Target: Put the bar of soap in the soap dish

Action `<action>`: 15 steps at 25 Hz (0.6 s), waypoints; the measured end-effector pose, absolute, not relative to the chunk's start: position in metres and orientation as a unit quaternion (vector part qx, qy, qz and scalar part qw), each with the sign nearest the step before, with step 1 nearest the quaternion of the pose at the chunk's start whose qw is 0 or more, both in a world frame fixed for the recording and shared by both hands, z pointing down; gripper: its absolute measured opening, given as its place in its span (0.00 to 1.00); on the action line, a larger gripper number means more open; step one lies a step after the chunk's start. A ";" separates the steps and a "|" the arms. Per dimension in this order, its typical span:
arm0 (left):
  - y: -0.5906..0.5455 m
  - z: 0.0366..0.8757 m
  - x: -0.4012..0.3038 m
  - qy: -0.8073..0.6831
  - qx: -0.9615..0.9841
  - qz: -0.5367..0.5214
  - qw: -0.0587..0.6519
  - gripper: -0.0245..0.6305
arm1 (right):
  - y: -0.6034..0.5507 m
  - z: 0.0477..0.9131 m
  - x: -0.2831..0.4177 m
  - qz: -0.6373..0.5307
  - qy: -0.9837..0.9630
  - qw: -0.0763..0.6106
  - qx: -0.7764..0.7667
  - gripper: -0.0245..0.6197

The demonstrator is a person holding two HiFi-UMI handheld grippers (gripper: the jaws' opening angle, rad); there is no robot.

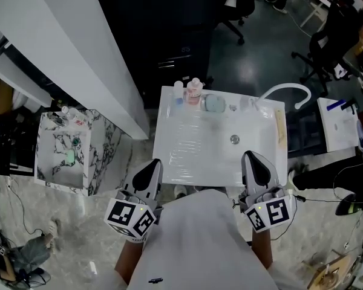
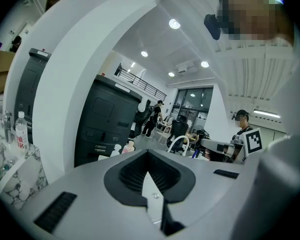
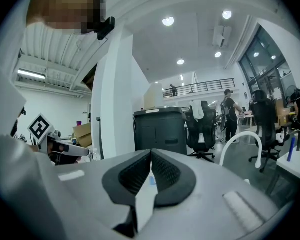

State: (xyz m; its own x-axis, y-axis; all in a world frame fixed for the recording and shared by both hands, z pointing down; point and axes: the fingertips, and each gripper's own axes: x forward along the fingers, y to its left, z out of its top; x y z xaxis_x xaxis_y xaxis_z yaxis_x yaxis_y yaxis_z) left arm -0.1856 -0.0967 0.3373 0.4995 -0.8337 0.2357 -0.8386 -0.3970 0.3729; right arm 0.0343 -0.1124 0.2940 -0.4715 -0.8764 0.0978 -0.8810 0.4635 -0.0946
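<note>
While both hands rest at the near edge of the white basin surface (image 1: 187, 156), the left gripper (image 1: 155, 164) and the right gripper (image 1: 250, 157) have their jaws closed together. Neither gripper view shows anything between them.

A round pale-green thing (image 1: 215, 103) sits at the far edge of the surface, just beside a pink bottle (image 1: 194, 91). We take it for the soap dish, the soap, or the one lying in the other, but it is too small for us to tell which.

The scene therefore fits two stages: either the bar lies apart from the dish with the reach to come, or the bar lies in the dish with the grippers held clear. We prescribe no move until that is settled.

Handling note, only if the bar does lie apart:
- A soap bar is likely slick and rounded, so the jaws should open wider than it, close on its flatter sides and press gently.
- Any reach should clear the bottle and the faucet (image 1: 284, 90).
</note>
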 end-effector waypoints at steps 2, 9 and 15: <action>-0.096 0.337 -0.186 -0.500 0.836 0.005 0.226 0.05 | -0.113 0.294 0.035 0.065 -0.852 0.021 0.518 0.04; -0.095 0.337 -0.186 -0.499 0.837 0.004 0.226 0.05 | -0.111 0.296 0.035 0.067 -0.851 0.030 0.521 0.04; -0.093 0.341 -0.188 -0.501 0.834 0.003 0.229 0.05 | -0.109 0.297 0.035 0.068 -0.850 0.029 0.522 0.04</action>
